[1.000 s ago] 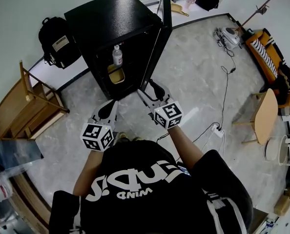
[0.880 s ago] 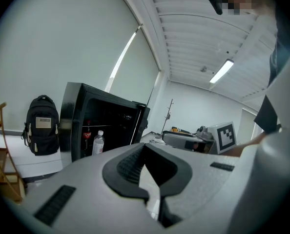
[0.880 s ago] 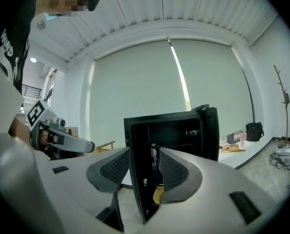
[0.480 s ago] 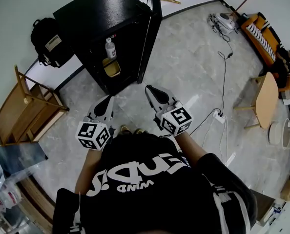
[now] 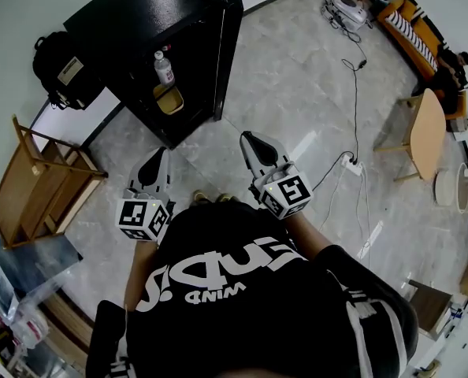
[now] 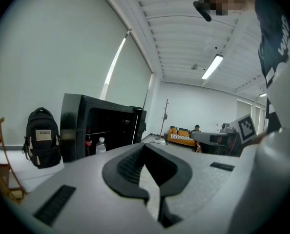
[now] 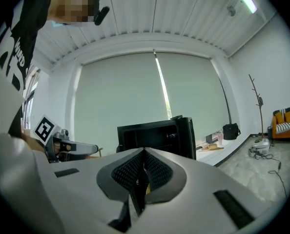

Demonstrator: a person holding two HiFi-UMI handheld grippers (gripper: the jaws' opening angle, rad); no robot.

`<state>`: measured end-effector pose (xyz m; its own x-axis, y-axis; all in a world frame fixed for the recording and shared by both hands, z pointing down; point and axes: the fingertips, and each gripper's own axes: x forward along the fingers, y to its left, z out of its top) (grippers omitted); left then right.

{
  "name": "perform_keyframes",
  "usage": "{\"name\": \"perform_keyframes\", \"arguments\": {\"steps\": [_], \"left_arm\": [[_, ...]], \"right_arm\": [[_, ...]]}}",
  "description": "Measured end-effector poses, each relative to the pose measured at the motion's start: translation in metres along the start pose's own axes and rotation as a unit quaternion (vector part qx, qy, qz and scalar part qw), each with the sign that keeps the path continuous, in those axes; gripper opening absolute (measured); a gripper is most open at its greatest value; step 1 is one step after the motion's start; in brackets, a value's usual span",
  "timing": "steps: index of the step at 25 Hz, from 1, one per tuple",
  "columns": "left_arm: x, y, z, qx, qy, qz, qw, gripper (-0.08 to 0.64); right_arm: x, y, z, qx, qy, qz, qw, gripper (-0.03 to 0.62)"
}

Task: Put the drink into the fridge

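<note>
Bkgd fridge [image 5: 139, 22] farther; R claw [image 5: 247, 138] now shut

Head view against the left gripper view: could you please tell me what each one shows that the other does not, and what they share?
Only the head view shows the white power strip on the floor and the yellow item low inside the fridge. Only the left gripper view shows a red-labelled dark bottle beside the water bottle, and the ceiling light. Both show the black fridge with its door open, the water bottle inside, the black backpack and the orange sofa.
</note>
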<state>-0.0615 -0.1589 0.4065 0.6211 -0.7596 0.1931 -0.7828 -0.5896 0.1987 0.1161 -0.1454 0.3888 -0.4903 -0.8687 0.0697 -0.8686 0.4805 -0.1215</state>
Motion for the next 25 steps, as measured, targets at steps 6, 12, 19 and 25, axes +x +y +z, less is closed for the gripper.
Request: {"name": "perform_keyframes", "arguments": {"steps": [6,12,19,25], "left_arm": [[0.000,0.010,-0.004,0.002,-0.011,0.005,0.9999,0.008],[0.004,0.011,-0.011,0.005,-0.016,0.010,0.9998,0.008],[0.008,0.007,-0.012,0.000,-0.015,0.011,0.9998,0.008],[0.007,0.004,-0.013,-0.003,-0.013,0.018,0.9998,0.008]], "right_arm": [[0.010,0.003,-0.012,0.003,0.005,-0.003,1.000,0.025],[0.015,0.006,-0.030,0.014,0.024,0.002,1.000,0.025],[0.012,-0.001,-0.038,0.016,0.036,-0.010,0.999,0.025],[0.009,0.001,-0.039,0.016,0.037,-0.002,0.999,0.023]]}}
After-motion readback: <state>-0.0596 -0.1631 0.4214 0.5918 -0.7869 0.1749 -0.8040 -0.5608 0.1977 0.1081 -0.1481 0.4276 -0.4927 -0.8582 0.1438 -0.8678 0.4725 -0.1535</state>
